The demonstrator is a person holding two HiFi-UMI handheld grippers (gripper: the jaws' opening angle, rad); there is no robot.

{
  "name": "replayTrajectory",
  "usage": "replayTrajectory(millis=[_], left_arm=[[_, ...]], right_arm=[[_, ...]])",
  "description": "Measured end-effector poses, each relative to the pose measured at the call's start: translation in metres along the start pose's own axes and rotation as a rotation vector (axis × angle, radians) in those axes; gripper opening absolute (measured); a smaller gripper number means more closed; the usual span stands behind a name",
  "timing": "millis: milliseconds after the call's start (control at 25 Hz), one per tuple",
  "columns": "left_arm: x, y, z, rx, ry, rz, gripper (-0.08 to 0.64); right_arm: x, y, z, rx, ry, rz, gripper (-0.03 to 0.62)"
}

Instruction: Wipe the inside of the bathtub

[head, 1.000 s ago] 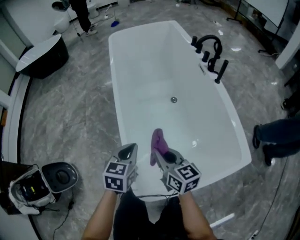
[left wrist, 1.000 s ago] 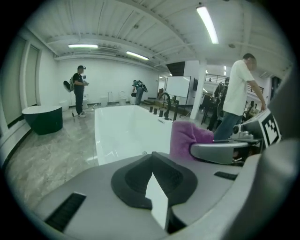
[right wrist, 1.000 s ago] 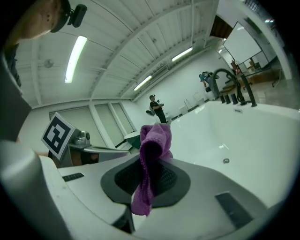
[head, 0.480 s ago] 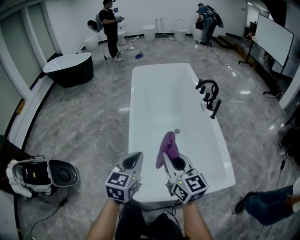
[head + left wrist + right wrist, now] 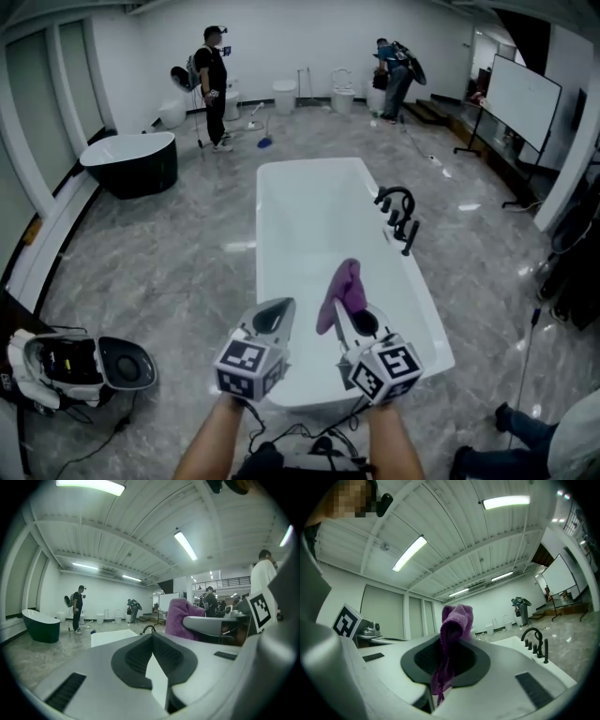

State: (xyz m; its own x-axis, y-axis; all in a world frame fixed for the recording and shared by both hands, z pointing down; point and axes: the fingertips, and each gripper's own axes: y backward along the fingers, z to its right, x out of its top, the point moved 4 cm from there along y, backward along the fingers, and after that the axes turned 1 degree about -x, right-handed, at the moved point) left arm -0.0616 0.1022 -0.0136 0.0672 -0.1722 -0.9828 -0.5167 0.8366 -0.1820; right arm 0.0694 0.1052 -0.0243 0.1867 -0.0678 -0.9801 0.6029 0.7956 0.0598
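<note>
The purple cloth (image 5: 342,292) stands nearly upright in the right hand-held gripper (image 5: 361,325). Its long axis runs vertical, with the bunched end pointing up and away from me. It is held over the near end of the white bathtub (image 5: 266,281), whose length runs straight ahead from me. That gripper's jaws are clamped on the cloth's middle. Its own view shows a thin tail hanging down past the pads (the head view hides this). The left hand-held gripper (image 5: 275,319) sits just beside it, level with it. Its jaws are closed tip to tip with nothing between them. Both forearms (image 5: 214,433) reach forward side by side, and both grippers tilt upward enough that their cameras take in the ceiling. The black faucet (image 5: 398,214) stands on the tub's right rim, well beyond the cloth.
</note>
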Motion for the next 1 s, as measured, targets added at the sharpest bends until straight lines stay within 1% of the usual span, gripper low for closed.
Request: replayTrajectory(millis=[40,160,240,440,680,840,1000], left_arm=[[0.002,0.006,-0.002,-0.010,0.000,0.005,0.006],[0.007,0.020,-0.005,-0.062,0.021,0.055,0.006],[0.005,0.029,-0.008,-0.098,0.010,0.071,0.006],[0.015,0.054,-0.009,-0.133,0.021,0.092,0.006],[0.013,0.083,-0.016,-0.172,-0.001,0.115,0.006],[0.008,0.095,-0.012,-0.190,-0.009,0.123,0.006],[-0.017,0.094,0.015,-0.191,-0.023,0.117,0.006]], right_arm=[[0.002,0.001,-0.008,-0.016,0.000,0.004,0.031],[0.011,0.008,-0.031,-0.076,0.010,0.006,0.031],[0.010,0.011,-0.046,-0.103,0.020,0.009,0.031],[0.006,0.021,-0.073,-0.131,0.050,0.010,0.029],[0.001,0.030,-0.112,-0.153,0.088,-0.015,0.029],[-0.005,0.041,-0.124,-0.170,0.090,-0.028,0.029],[-0.025,0.071,-0.110,-0.166,0.096,-0.021,0.029]])
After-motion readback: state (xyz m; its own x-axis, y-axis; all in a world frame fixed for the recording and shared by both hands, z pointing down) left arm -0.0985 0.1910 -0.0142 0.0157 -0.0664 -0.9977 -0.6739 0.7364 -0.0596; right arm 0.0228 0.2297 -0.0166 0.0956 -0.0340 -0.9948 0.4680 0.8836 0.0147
